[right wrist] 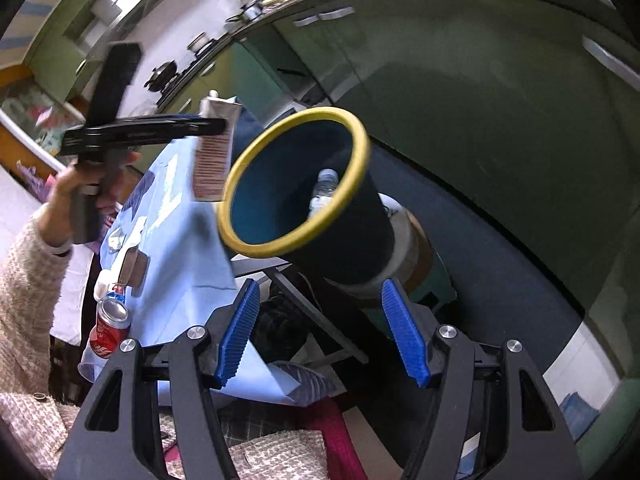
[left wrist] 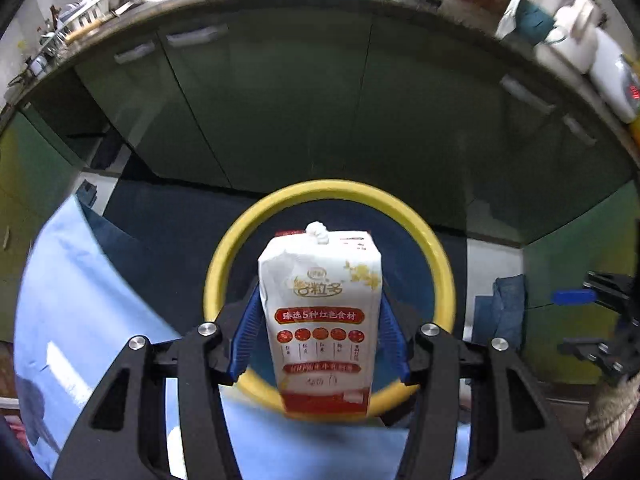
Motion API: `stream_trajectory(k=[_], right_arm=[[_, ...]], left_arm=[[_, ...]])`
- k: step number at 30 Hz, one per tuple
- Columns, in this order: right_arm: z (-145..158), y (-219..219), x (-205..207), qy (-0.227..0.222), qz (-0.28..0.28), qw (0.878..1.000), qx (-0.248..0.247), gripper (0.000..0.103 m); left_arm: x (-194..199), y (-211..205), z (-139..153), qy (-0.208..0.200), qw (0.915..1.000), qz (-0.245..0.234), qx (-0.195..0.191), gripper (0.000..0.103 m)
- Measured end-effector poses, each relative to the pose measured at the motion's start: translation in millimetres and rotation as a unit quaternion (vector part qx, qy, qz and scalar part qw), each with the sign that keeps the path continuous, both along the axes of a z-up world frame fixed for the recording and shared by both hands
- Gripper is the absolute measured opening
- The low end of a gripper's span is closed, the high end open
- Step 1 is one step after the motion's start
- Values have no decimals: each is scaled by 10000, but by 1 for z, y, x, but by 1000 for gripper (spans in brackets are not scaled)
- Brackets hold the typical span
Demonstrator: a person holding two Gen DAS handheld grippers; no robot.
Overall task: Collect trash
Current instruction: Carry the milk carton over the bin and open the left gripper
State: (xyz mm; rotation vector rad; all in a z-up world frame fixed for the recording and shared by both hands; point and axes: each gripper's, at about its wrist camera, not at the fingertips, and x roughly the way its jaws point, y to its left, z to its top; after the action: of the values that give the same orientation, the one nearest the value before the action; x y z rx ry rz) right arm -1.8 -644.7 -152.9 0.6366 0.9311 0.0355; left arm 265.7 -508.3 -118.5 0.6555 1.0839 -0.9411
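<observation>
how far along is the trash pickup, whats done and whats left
Done: a plastic bottle lies in the yellow-rimmed bin. In hand: the left gripper holds a milk carton near the bin's mouth. Left: a red soda can on the blue-clothed table; the right gripper is open.

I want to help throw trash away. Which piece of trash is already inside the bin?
The clear plastic bottle lies inside the yellow-rimmed bin. The milk carton is still in the left tongs, and the red can stands on the table.

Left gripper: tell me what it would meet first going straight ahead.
Probably the open mouth of the yellow-rimmed bin: the left gripper, holding the milk carton, points into it. Depth is unclear.
</observation>
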Motion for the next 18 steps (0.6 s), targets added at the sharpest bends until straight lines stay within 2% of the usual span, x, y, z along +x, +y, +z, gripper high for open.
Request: stream_trajectory(k=[2, 5, 8, 10, 12, 15, 17, 18], right_arm=[[-4, -5, -2, 33, -48, 10000, 37, 64], [-9, -10, -2, 84, -94, 9999, 70, 64], [-8, -9, -1, 64, -50, 9999, 64, 64], [-5, -6, -2, 29, -11, 10000, 44, 64], [-2, -2, -1, 2, 23, 10000, 22, 64], [3, 7, 3, -43, 133, 9999, 1, 64], [5, 16, 7, -67, 227, 9997, -18, 64], [7, 22, 10, -77, 298, 9995, -37, 64]], left_arm=[[4, -14, -21, -106, 9997, 66, 202, 51], [12, -20, -43, -31, 9989, 229, 416, 51], [16, -17, -50, 120, 9979, 358, 533, 51], [14, -11, -34, 112, 9987, 331, 359, 51], [7, 1, -4, 53, 9994, 332, 22, 52], [-4, 35, 45, -133, 9977, 357, -557, 64], [-16, 71, 86, -259, 9925, 443, -1107, 77], [-25, 97, 110, -406, 9873, 485, -1455, 79]])
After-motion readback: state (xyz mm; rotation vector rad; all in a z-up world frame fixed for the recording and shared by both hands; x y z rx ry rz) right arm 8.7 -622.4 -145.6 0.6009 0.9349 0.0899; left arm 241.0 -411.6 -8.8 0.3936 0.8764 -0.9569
